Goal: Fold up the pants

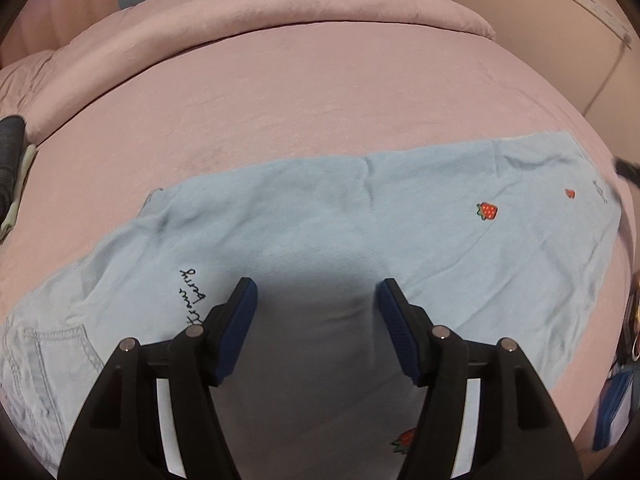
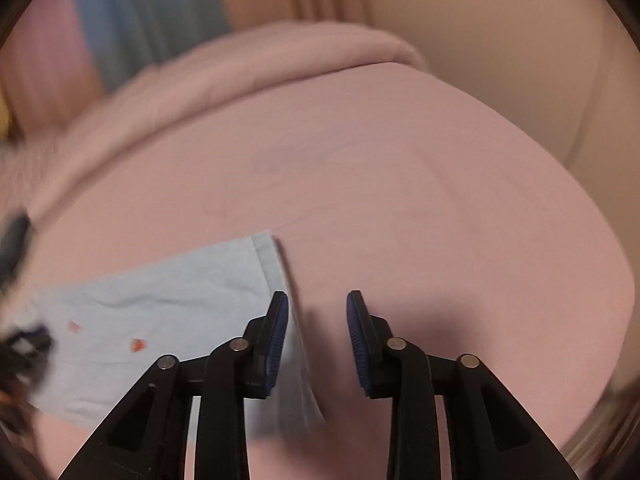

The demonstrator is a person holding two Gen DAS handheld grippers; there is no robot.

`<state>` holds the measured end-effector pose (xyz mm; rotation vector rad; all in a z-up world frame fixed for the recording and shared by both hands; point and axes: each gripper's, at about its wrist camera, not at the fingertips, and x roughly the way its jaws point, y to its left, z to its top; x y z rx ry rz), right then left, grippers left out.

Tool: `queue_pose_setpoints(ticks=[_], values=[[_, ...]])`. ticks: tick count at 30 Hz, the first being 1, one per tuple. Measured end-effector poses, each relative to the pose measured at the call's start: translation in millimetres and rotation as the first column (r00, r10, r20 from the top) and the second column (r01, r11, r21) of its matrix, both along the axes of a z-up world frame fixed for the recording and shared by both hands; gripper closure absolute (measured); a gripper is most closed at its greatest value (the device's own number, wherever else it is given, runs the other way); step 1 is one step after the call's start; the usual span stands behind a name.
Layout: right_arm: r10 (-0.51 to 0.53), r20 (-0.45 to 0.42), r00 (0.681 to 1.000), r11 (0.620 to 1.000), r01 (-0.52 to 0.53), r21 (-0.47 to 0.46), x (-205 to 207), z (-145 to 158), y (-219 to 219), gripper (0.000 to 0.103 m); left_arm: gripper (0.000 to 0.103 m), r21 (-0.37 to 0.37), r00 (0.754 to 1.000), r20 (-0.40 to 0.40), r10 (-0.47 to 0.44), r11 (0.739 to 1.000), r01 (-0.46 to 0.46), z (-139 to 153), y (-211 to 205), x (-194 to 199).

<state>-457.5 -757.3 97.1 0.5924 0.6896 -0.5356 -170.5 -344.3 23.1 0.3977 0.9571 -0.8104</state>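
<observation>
Light blue pants (image 1: 320, 216) with red strawberry patches and black script lie flat across the pink bed (image 1: 280, 92), waist and pocket at the left, leg hem at the right. My left gripper (image 1: 317, 292) is open and empty just above the middle of the pants. In the right wrist view the hem end of the pants (image 2: 168, 304) lies at the left. My right gripper (image 2: 317, 304) is open and empty over the hem edge, its left finger above the cloth and its right finger above bare sheet. The right wrist view is blurred.
A rolled pink duvet (image 1: 256, 12) lies along the far side of the bed. A dark object (image 1: 10, 160) sits at the left edge. A wall with a power strip (image 1: 588, 4) stands at the right. Curtains (image 2: 148, 16) hang behind.
</observation>
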Motion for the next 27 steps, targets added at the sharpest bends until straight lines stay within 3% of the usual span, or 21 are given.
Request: queue_pose_setpoints(ticks=[3,5,9,15,18,24,27], values=[[0.02,0.101,0.995,0.987,-0.036,0.158,-13.1,-8.0,31.4,0.065,0.04,-0.093,0.997,-0.073,-0.031,0.995,0.024,12.3,-4.8,-15.0],[0.025,0.174,0.984,0.959,-0.073,0.275,-19.2,-28.5,45.4,0.065,0.04,-0.154,0.989,-0.118,-0.087,0.986,0.069,20.1,-15.9,-30.4],[-0.038,0.211,0.977,0.909,-0.055,0.414,-8.9,-61.9,45.1,0.065,0.04,-0.256,0.954,-0.243,-0.173,0.961,0.109,20.6,-43.7,-56.5],[-0.189,0.312,0.931,0.887,0.026,0.46,5.7,-77.6,56.9,0.065,0.04,-0.283,0.925,-0.346,-0.157,0.957,0.057,9.0,-68.5,-70.3],[-0.241,0.337,0.91,0.888,0.066,0.456,-11.6,-76.1,59.8,0.065,0.04,-0.29,0.913,-0.385,-0.137,0.957,0.022,7.3,-73.6,-69.3],[-0.233,0.384,0.893,0.874,0.019,0.486,-30.2,-71.9,68.5,0.064,0.04,-0.261,0.913,-0.392,-0.111,0.965,0.006,12.2,-84.3,-63.3],[-0.219,0.416,0.883,0.86,-0.027,0.509,-39.6,-75.5,71.6,0.058,0.039,-0.247,0.919,-0.383,-0.097,0.969,0.0,12.0,-89.8,-63.8]])
